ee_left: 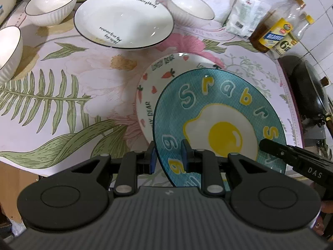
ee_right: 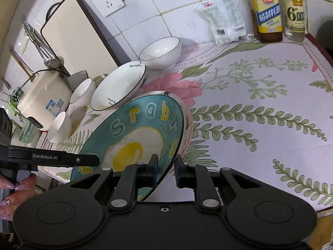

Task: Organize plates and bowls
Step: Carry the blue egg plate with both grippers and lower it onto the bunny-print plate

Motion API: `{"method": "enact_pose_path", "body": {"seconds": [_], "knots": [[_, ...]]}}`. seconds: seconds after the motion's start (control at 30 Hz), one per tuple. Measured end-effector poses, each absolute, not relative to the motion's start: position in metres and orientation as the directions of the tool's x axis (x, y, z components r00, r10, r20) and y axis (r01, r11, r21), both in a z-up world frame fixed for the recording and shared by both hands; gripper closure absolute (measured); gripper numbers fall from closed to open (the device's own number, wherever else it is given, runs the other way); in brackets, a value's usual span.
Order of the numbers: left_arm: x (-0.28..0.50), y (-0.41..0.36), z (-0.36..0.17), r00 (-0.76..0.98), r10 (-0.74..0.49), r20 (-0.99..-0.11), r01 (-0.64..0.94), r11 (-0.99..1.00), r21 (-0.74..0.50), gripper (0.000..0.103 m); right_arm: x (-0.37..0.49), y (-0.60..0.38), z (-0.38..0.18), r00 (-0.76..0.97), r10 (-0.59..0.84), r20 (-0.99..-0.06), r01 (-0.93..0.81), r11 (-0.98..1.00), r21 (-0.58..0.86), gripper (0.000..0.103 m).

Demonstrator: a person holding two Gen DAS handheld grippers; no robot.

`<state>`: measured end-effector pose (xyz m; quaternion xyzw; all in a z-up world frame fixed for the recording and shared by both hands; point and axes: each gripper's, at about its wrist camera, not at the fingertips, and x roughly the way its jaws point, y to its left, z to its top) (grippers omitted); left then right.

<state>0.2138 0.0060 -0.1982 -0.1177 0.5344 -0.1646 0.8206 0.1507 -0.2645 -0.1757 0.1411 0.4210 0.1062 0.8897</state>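
The left hand-held gripper (ee_left: 167, 156) pinches the near rim of the blue fried-egg plate (ee_left: 220, 112), and the right hand-held gripper (ee_right: 165, 171) pinches the same plate's rim on its other side. The plate hangs tilted over the strawberry-patterned plate (ee_left: 158, 79), which lies on the floral-clothed surface (ee_left: 62, 87). Beyond them sits a wide white plate with black lettering (ee_left: 123, 18), with white ribbed bowls (ee_left: 52, 4) on either side of it. Two bottles (ee_right: 278, 10) stand by the tiled wall.
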Motion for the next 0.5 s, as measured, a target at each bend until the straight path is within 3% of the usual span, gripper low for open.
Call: {"method": "enact_pose_path", "body": {"seconds": [0.5], "knots": [[0.232,0.011,-0.213,0.327,-0.349,-0.878,0.081,0.936,-0.342,0.08,0.171,-0.244,-0.185,0.53,0.265,-0.805,-0.039,0.957,0.289,0.082]]}}
